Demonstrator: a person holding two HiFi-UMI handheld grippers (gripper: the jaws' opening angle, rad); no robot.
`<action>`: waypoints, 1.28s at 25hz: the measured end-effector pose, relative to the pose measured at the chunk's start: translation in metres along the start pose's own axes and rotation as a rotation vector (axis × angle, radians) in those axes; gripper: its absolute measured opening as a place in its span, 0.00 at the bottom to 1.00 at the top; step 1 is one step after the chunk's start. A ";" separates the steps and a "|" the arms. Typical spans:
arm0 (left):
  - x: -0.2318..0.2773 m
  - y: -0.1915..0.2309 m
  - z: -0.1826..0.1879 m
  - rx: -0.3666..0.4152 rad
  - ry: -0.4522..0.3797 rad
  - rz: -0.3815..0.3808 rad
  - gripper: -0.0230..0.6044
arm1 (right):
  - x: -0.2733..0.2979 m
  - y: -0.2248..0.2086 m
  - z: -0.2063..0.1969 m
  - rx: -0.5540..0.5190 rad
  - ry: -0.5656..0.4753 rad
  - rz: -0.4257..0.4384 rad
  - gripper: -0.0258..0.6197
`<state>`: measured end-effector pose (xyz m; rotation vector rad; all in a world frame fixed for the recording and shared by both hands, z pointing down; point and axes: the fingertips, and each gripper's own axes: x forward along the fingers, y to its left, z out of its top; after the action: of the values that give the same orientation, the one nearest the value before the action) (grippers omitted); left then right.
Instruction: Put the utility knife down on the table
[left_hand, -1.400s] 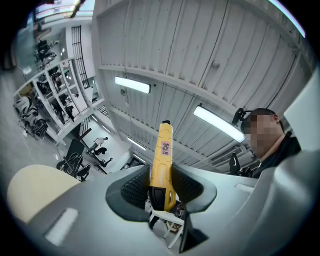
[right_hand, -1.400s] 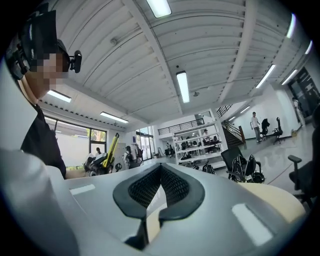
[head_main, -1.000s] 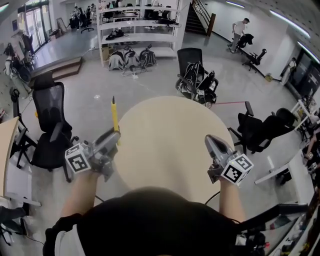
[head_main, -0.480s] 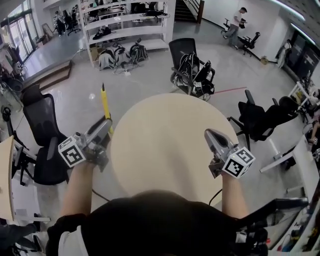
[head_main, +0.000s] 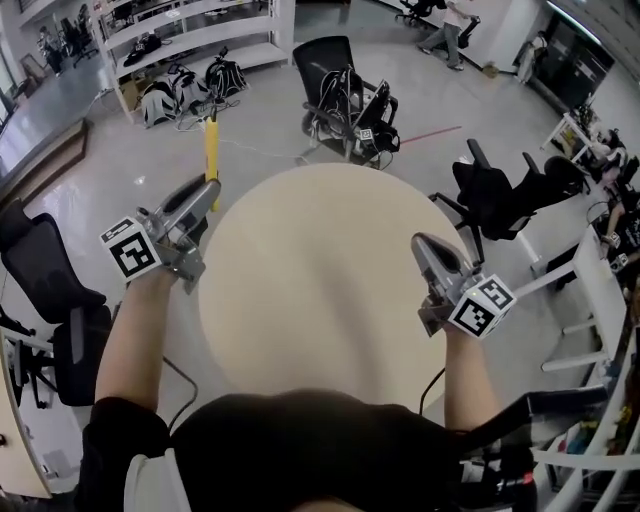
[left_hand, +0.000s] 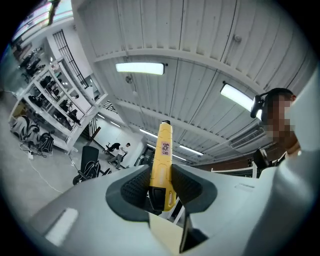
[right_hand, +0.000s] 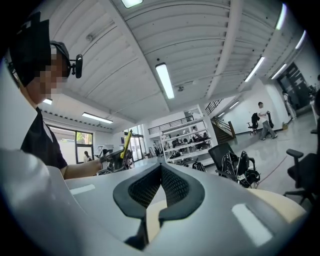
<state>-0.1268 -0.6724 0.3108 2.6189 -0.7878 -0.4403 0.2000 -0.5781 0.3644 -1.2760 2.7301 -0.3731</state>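
Note:
The utility knife (head_main: 211, 150) is yellow and slim; it sticks out past my left gripper (head_main: 207, 187), which hangs just off the round beige table's (head_main: 310, 280) left edge. In the left gripper view the jaws are shut on the knife (left_hand: 162, 160) near its dark butt end, and its tip points up and away from my left gripper (left_hand: 161, 189). My right gripper (head_main: 422, 243) is over the table's right edge. Its pads (right_hand: 170, 185) meet with nothing between them, so my right gripper (right_hand: 161, 176) is shut. The knife (right_hand: 127, 142) also shows far left there.
Black office chairs with bags (head_main: 345, 85) stand beyond the table's far edge. More chairs are at the right (head_main: 500, 190) and the left (head_main: 50, 290). Shelving (head_main: 190, 30) with backpacks on the floor (head_main: 185, 95) is at the back left.
My left gripper has moved forward along the table's left side with the knife still in it. The right gripper stays over the right edge. The head view has shifted.

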 end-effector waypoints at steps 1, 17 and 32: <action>0.016 0.004 -0.004 0.012 0.016 0.000 0.25 | -0.002 -0.008 -0.003 -0.007 0.003 0.001 0.06; 0.295 0.052 -0.098 0.053 0.268 -0.104 0.25 | -0.028 -0.152 -0.059 0.034 0.007 -0.091 0.06; 0.498 0.098 -0.297 0.035 0.603 -0.157 0.25 | -0.047 -0.274 -0.130 0.138 -0.011 -0.214 0.06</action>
<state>0.3401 -0.9600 0.5222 2.6274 -0.3911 0.3231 0.4079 -0.6888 0.5617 -1.5291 2.5142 -0.5605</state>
